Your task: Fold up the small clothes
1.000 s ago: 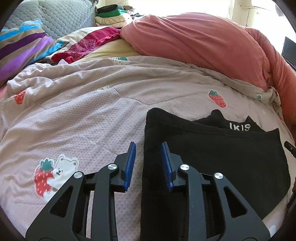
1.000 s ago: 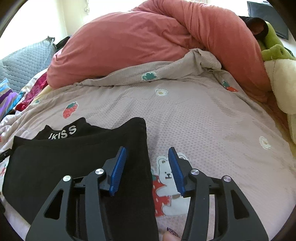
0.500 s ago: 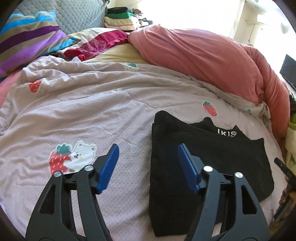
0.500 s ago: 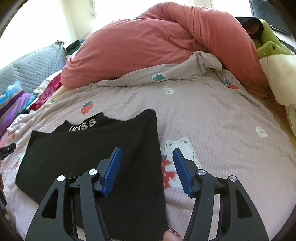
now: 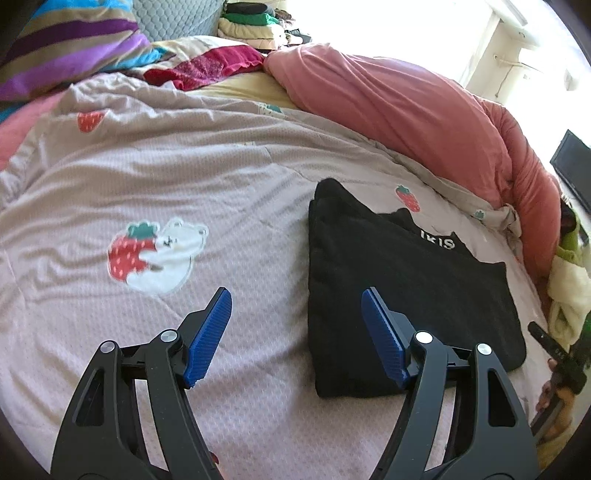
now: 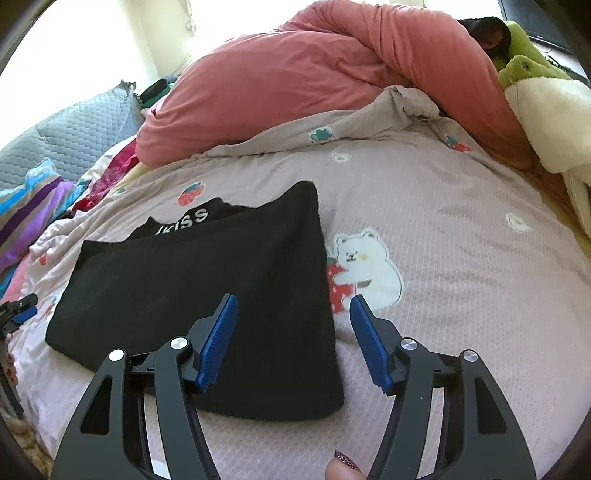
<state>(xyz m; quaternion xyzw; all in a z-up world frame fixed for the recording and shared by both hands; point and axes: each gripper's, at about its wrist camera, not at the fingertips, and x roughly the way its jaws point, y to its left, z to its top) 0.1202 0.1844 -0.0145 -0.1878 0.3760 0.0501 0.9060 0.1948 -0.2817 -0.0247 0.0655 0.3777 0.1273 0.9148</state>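
A black garment (image 5: 402,288) with white lettering lies folded flat on the pale pink bedspread (image 5: 221,192); it also shows in the right wrist view (image 6: 207,288). My left gripper (image 5: 295,328) is open and empty, raised above the garment's left edge. My right gripper (image 6: 291,332) is open and empty, raised above the garment's right edge. The right gripper's tip also shows at the right rim of the left wrist view (image 5: 554,354), and the left gripper's tip shows at the left rim of the right wrist view (image 6: 18,314).
A bulky salmon-pink duvet (image 5: 406,107) lies across the back of the bed. Striped and red cloths (image 5: 92,48) and a stack of folded clothes (image 5: 255,22) lie at the far left. A green and white plush toy (image 6: 546,96) sits at the right.
Both grippers have lifted up and back from the garment's side edges. The left jaws have opened much wider; the right jaws have opened a little more. The garment stays flat.
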